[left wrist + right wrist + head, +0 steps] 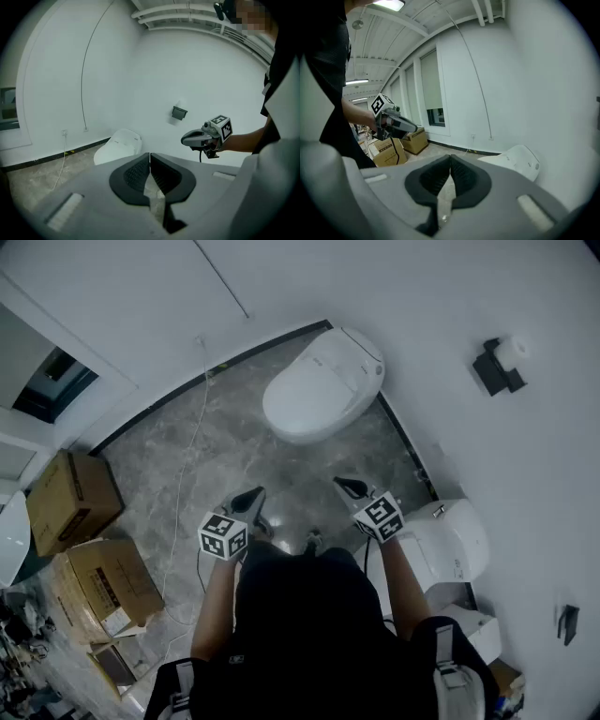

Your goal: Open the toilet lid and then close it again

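Note:
A white toilet (323,385) stands against the wall ahead with its lid down flat; it also shows as the toilet (118,146) and the toilet (514,160) in the gripper views. My left gripper (255,499) hovers in the air well short of it, jaws together with nothing between them (150,157). My right gripper (349,487) hangs level with it on the right, also shut and empty (450,161). Each gripper appears in the other's view, the right gripper (202,138) and the left gripper (396,123).
A second white toilet (448,545) stands at my right by the wall. Cardboard boxes (82,542) pile up at the left. A white cable (192,442) trails over the grey marble floor (206,465). A paper-roll holder (500,367) hangs on the right wall.

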{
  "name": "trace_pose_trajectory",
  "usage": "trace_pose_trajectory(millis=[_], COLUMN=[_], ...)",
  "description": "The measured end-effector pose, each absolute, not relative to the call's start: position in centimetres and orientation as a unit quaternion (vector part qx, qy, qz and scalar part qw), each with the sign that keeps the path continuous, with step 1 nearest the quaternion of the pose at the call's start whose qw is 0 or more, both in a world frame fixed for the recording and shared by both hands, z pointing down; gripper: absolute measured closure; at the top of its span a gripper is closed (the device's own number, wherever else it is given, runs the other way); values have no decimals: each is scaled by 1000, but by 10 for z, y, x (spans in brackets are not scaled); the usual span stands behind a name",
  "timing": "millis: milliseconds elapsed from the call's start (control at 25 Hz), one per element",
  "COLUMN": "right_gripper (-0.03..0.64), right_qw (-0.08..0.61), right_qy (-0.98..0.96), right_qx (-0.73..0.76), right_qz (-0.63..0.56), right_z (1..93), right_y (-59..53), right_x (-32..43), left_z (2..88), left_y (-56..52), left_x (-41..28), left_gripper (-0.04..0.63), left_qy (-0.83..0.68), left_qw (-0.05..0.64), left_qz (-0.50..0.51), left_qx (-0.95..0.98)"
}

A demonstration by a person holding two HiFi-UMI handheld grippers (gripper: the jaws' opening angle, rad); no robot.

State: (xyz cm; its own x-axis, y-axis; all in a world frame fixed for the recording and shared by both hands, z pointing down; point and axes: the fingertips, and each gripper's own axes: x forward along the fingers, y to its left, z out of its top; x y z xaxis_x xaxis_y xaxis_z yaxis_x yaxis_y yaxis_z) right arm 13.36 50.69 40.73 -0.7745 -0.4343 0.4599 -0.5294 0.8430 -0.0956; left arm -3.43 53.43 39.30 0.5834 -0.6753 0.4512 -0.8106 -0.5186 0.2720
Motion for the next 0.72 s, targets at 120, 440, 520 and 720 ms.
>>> trace_pose_trajectory(millis=[120,440,520,720], right_gripper=[614,614,614,614], right_qw=[219,226,223,222], right_qy=[-935,-936,-937,-940], right_qx=[256,244,245,231], right_qz=[110,111,111,114], right_z=[409,416,419,417], right_y=[509,511,510,510], right_x=[140,147,147,143], left_z=[393,395,396,397], left_y=[537,541,542,541], left_x=[-30,-25,-27,-33], left_gripper=[581,581,581,581], left_qy=[-432,-442,-446,-454], left_qw=[230,232,235,239], left_qz=[147,148,148,145], left_qx=[859,854,851,846])
